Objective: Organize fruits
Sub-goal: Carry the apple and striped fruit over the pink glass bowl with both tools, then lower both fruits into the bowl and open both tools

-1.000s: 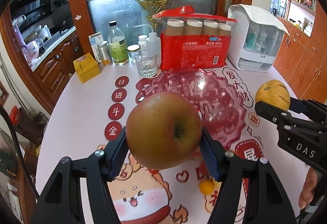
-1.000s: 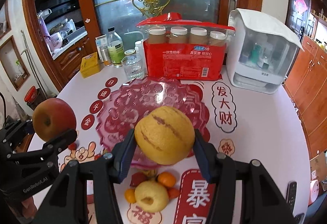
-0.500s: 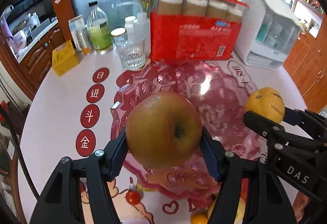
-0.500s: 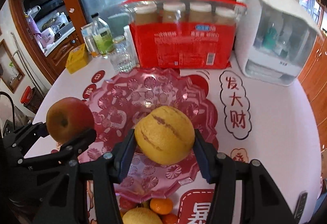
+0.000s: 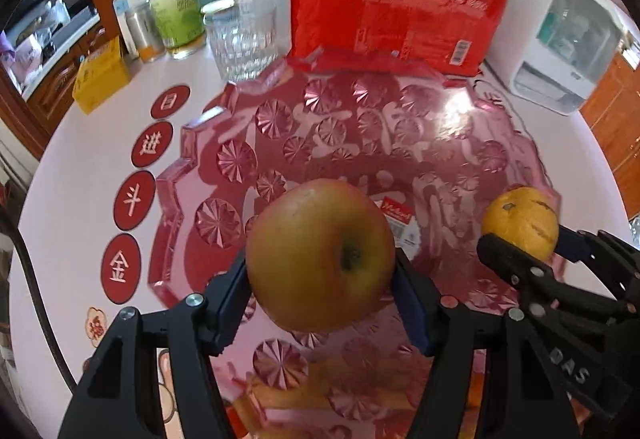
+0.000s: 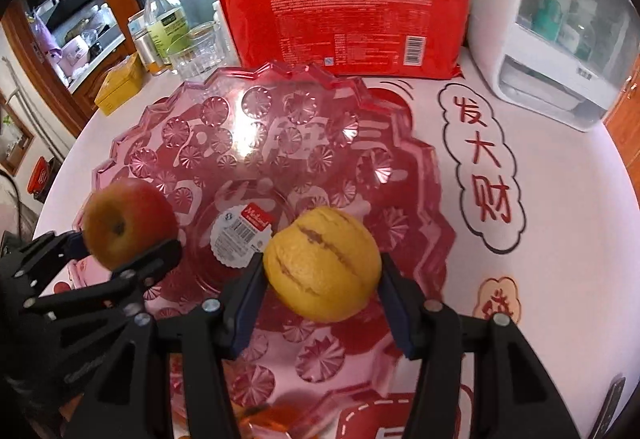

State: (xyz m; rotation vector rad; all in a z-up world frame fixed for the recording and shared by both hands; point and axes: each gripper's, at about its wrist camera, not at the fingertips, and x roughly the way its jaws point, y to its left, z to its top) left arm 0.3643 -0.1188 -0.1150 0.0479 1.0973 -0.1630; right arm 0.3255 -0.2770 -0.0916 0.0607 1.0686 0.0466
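My left gripper (image 5: pixel 322 293) is shut on a red-green apple (image 5: pixel 320 255), held above the near left part of a clear pink glass fruit plate (image 5: pixel 192 143). Its stem end faces the camera. In the right wrist view the same apple (image 6: pixel 126 223) shows at the left in the left gripper (image 6: pixel 128 251). My right gripper (image 6: pixel 320 291) is shut on a yellow citrus fruit (image 6: pixel 322 265) with brown scars, over the plate (image 6: pixel 132 143) near its labelled centre. The left wrist view has that yellow fruit (image 5: pixel 520 223) at the right, in the right gripper (image 5: pixel 524 243).
Behind the plate stand a red pack of paper cups (image 6: pixel 344 15), a drinking glass (image 5: pixel 244 43), a bottle (image 5: pixel 174 7), a yellow box (image 5: pixel 100 75) and a white appliance (image 6: pixel 560 39). Small orange fruit (image 6: pixel 272 415) lies under the plate's near edge.
Both grippers have come down and forward over the pink plate, each still holding its fruit. The plate now fills both views and the loose fruits near the front have mostly slipped out of sight.
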